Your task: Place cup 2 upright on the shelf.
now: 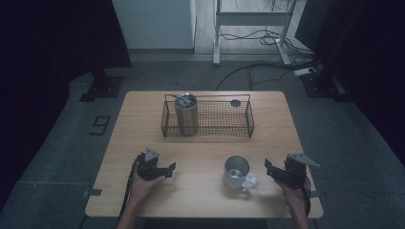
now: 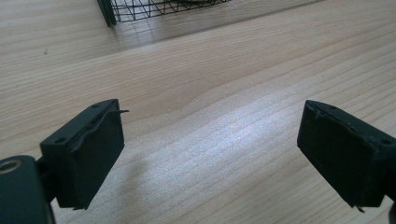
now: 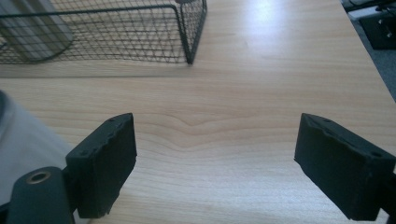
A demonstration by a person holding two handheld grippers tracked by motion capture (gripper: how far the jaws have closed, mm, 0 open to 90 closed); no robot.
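Observation:
A white mug (image 1: 237,172) stands upright on the wooden table (image 1: 200,195), its handle turned toward the front right. My right gripper (image 1: 269,168) is just right of the mug, open, with bare wood between its jaws (image 3: 215,149); the mug's pale side (image 3: 21,140) shows at that view's left edge. My left gripper (image 1: 168,170) is at the front left, well apart from the mug, and is open over bare wood (image 2: 210,140). A steel tumbler (image 1: 186,114) stands in the left end of a black wire basket (image 1: 224,129).
The basket spans the table's back middle; its corner shows in the left gripper view (image 2: 109,14) and its right end in the right gripper view (image 3: 189,32), with the tumbler (image 3: 32,28) inside. A small dark round thing (image 1: 235,103) lies at its back right.

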